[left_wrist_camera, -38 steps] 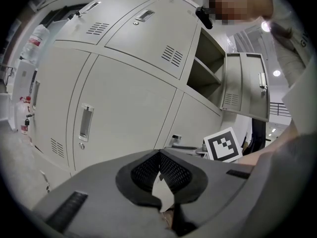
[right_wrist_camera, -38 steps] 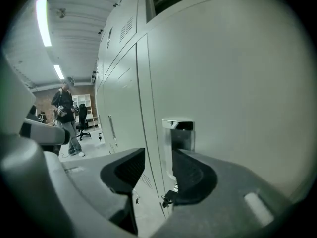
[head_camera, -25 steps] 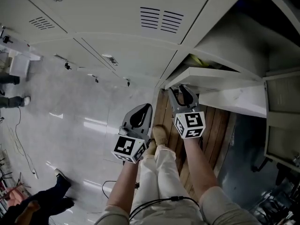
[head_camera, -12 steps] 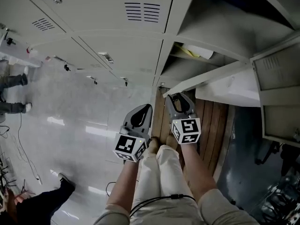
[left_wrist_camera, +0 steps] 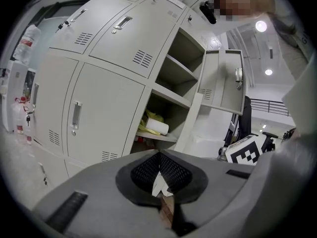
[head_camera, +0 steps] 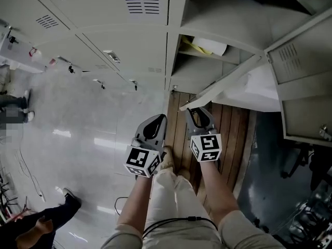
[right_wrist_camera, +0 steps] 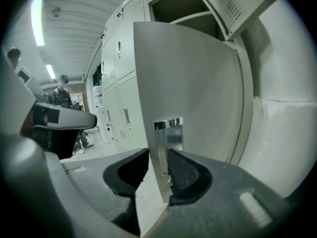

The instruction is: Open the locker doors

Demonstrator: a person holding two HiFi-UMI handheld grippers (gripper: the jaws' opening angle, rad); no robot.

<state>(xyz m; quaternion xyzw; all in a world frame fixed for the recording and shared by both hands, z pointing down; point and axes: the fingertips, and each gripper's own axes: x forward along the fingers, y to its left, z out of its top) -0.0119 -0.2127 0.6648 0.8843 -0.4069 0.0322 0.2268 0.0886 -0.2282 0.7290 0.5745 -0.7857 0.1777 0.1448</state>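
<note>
The right tool [head_camera: 199, 113] [right_wrist_camera: 157, 165] is clasped about the free edge of the pale grey metal locker door [head_camera: 244, 87] [right_wrist_camera: 198, 93], at the door's small chrome handle plate [right_wrist_camera: 168, 138]. Its jaws have just been closing, with that edge between them: the right pad lies against the plate and the left pad is at the door's other face. The door stands swung well out from the bank of pale grey metal lockers [head_camera: 129, 35] [left_wrist_camera: 104, 113], low in the bank, above a strip of brown wooden planks [head_camera: 228, 134]. Behind it the compartment is open, with a white roll [head_camera: 210, 46] [left_wrist_camera: 157, 128] on its shelf touching a crumpled yellow item [head_camera: 192, 46] [left_wrist_camera: 148, 119]. A second grey locker door [head_camera: 295, 61] [left_wrist_camera: 223, 81], higher up, also stands open. The left tool [head_camera: 158, 121] [left_wrist_camera: 158, 157] is clenched, its dark ribbed pads meeting at the tips, and hangs just beside the right one, apart from the lockers, over the shiny pale floor [head_camera: 78, 128]. The lockers to the left of the open compartment are closed.
</note>
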